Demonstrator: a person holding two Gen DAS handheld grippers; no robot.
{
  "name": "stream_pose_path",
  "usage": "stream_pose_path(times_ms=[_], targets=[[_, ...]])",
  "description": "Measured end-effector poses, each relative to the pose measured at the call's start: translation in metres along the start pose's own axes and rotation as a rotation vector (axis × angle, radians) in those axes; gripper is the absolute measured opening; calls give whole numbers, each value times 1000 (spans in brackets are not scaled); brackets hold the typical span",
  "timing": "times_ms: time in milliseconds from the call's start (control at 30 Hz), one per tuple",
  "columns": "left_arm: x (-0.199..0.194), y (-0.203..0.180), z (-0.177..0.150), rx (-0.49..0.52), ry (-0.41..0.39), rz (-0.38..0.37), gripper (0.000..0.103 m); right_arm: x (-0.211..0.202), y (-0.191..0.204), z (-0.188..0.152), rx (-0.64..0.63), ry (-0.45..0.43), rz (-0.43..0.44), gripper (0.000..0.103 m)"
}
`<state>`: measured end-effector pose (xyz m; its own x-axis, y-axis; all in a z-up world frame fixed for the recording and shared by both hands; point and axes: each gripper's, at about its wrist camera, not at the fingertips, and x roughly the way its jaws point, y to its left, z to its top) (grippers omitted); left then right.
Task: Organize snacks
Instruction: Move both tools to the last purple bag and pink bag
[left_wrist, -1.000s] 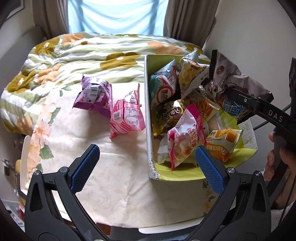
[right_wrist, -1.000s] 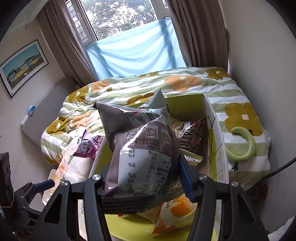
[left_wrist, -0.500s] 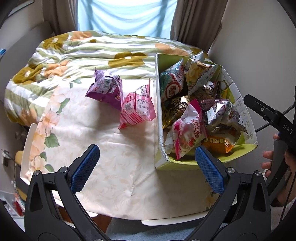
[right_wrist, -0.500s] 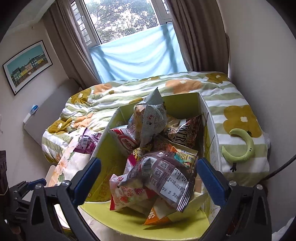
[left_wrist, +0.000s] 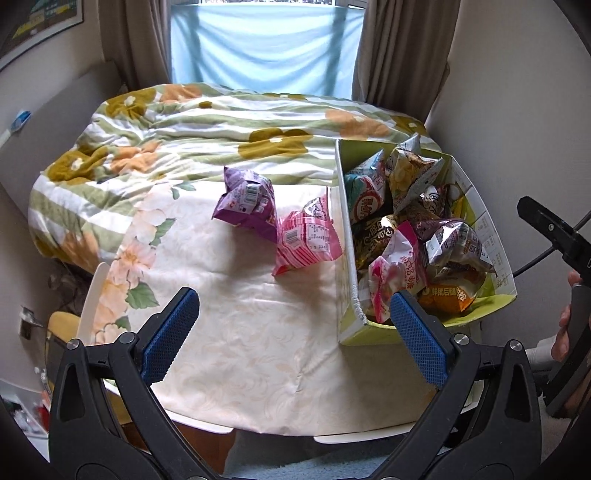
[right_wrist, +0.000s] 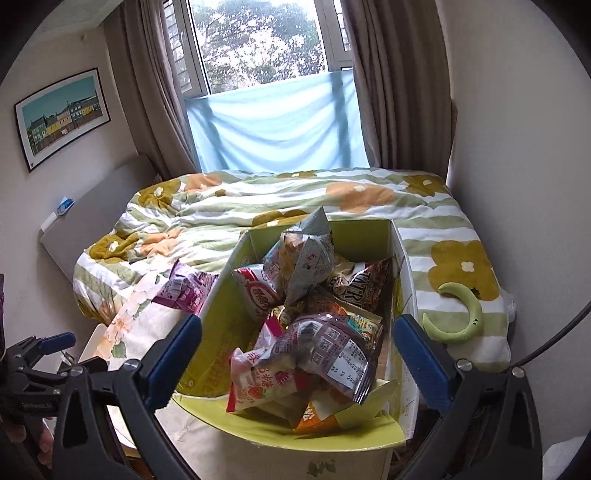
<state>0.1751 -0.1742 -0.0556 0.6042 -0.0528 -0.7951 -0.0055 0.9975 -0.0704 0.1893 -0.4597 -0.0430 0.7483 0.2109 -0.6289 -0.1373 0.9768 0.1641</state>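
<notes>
A green cardboard box (left_wrist: 345, 229) (right_wrist: 218, 325) holds several snack bags at the table's right side. On top of that pile lies a brown-silver bag (right_wrist: 328, 347) (left_wrist: 458, 242). On the tablecloth left of the box sit a purple bag (left_wrist: 247, 203) (right_wrist: 183, 290) and a pink bag (left_wrist: 306, 240). My left gripper (left_wrist: 295, 332) hangs open and empty above the table's near edge. My right gripper (right_wrist: 297, 354) is open and empty, held back above the box's near end.
A floral tablecloth (left_wrist: 236, 332) covers the white table. Behind it lies a bed with a flowered quilt (left_wrist: 207, 136), a green crescent toy (right_wrist: 460, 314) on it. A window with curtains stands beyond. A wall runs along the right.
My right gripper opened and let the brown-silver bag drop onto the pile in the box. Both grippers have pulled back and risen, so the table and box look farther away.
</notes>
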Motion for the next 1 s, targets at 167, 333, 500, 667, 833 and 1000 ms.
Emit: stream_pose_path(times_ms=[167,333,500,667,833,1000], targets=[[-5,21,5,-7,-25,6,102,-6,27,4,-1,-22,-1,103],[-3,54,11,-21,-44,-20,102,0,61,1,-7,-14,19,103],[6,94,24,15,-45,-55,102,16,102,-9,18,-3,18,103],[21,135,49,104,-34,-58,102,36,147,-14,47,7,-41,103],[51,168,75,157,6,-111,102,60,184,-19,117,28,-90,103],[90,183,108,209,74,-223,102,86,208,-29,249,44,-114,103]])
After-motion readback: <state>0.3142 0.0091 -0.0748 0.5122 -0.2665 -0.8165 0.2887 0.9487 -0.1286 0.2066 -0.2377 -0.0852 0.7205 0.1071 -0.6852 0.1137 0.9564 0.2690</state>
